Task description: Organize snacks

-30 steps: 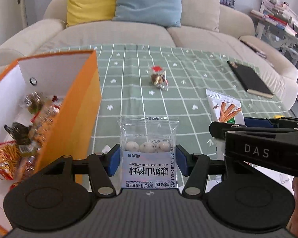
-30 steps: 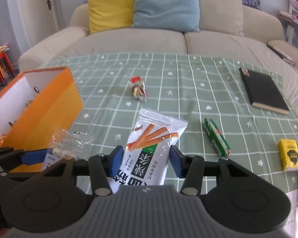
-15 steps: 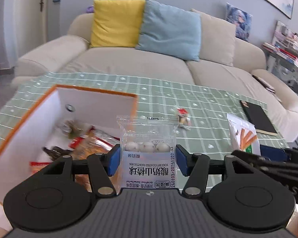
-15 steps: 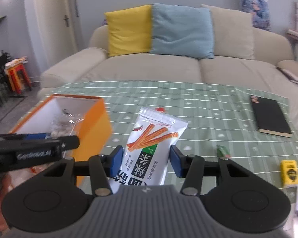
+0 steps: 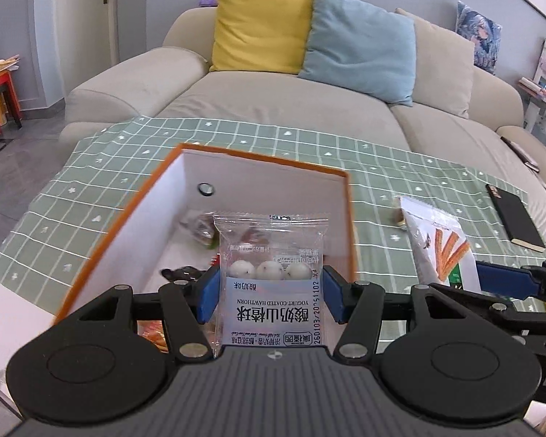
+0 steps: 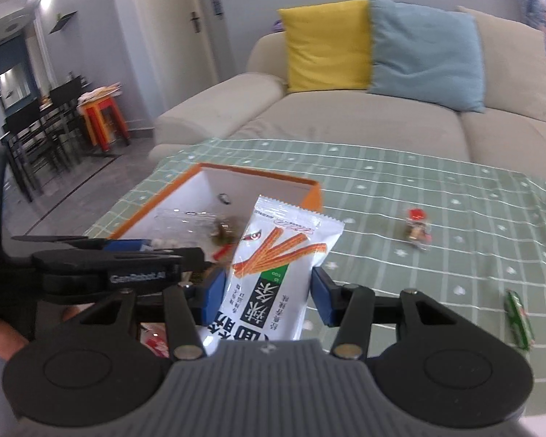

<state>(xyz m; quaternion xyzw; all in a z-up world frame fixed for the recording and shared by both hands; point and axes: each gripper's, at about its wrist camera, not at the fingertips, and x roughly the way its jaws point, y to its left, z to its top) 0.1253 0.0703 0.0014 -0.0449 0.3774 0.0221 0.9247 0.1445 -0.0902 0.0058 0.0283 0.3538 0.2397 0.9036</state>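
My left gripper (image 5: 271,295) is shut on a clear packet of yogurt-coated hawthorn balls (image 5: 271,276), held upright over the open orange box (image 5: 262,162), whose white inside holds several snack packets. My right gripper (image 6: 269,295) is shut on a white bag of orange snack sticks (image 6: 276,262), held upright just right of the box (image 6: 258,174). That bag (image 5: 438,244) and the right gripper's blue pad show at the right of the left wrist view. The left gripper (image 6: 134,245) crosses the left of the right wrist view, over the box.
On the green checked tablecloth (image 6: 455,225) lie a small red-topped sweet packet (image 6: 417,227), a green wrapped bar (image 6: 518,318) and a black notebook (image 5: 515,218). A beige sofa (image 5: 273,98) with yellow and blue cushions stands behind the table. A red stool (image 6: 102,120) stands at the left.
Both grippers have risen and swung left with their packets. The hawthorn packet has gone from beside the box's orange wall to over its open top, and the stick bag has come up next to the box.
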